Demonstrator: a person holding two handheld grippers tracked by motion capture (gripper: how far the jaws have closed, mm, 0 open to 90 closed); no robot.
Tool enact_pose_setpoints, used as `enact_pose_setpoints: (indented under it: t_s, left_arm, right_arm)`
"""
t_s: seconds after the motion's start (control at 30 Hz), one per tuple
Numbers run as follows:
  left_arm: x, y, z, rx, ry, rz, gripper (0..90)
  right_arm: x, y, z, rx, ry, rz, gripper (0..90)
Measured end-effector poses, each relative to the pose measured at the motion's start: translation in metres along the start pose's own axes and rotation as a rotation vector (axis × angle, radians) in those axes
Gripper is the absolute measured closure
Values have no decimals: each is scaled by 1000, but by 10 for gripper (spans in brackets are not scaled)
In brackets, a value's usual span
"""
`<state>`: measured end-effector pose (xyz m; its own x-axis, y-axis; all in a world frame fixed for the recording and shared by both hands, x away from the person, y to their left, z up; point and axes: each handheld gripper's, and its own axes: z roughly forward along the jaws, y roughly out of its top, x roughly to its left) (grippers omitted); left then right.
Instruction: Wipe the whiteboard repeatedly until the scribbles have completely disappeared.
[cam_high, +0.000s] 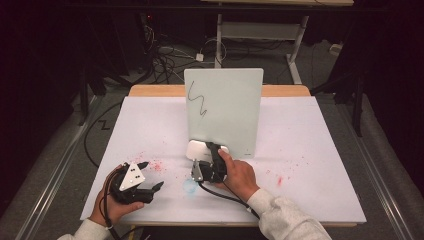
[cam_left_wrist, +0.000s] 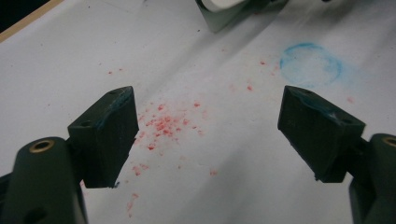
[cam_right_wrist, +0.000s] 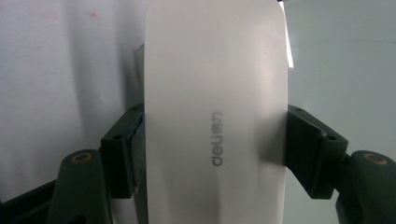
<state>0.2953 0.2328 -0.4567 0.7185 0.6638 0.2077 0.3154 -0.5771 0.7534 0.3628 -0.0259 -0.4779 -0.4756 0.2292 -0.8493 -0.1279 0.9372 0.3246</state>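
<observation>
Right gripper (cam_high: 209, 161) clamped on white eraser (cam_right_wrist: 215, 112) at whiteboard (cam_high: 223, 110) foot, mid-table; smooth shell could slip or nudge board over; left gripper (cam_high: 150, 175) wide open, empty, near front-left corner

Counted, high view: 1 whiteboard (cam_high: 223, 111) standing upright mid-frame, with 1 black squiggle (cam_high: 197, 105) at its upper left. 1 white eraser (cam_high: 197, 149) at the board's foot, centre frame; same one big in the right gripper view (cam_right_wrist: 215, 112), 1 grey logo on it. 2 grippers: left gripper (cam_high: 150, 175) lower left, right gripper (cam_high: 211, 148) centre, 2 fingers each. 2 hands, 1 per gripper. 1 counter (cam_high: 310, 150). 1 blue ring mark (cam_left_wrist: 310, 64), upper right in the left gripper view. Red specks: too many to count.
</observation>
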Motion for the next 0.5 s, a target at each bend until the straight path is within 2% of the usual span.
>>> enact_pose_setpoints:
  t_s: [0.17, 0.33, 0.4, 0.5]
  left_arm:
    - [1, -1, 0, -3, -3, -7, 192]
    - [2, -1, -1, -8, -4, -15, 193]
    - [2, -1, -1, -8, -2, -15, 192]
    - [2, 0, -1, -7, -3, -13, 192]
  right_arm:
    - [-39, 0, -5, -1, -94, 84, 309]
    - [-87, -8, -13, -1, -172, 212, 309]
    - [-96, -8, -15, 6, -191, 277, 309]
    - [-90, -6, -13, 12, -202, 268, 309]
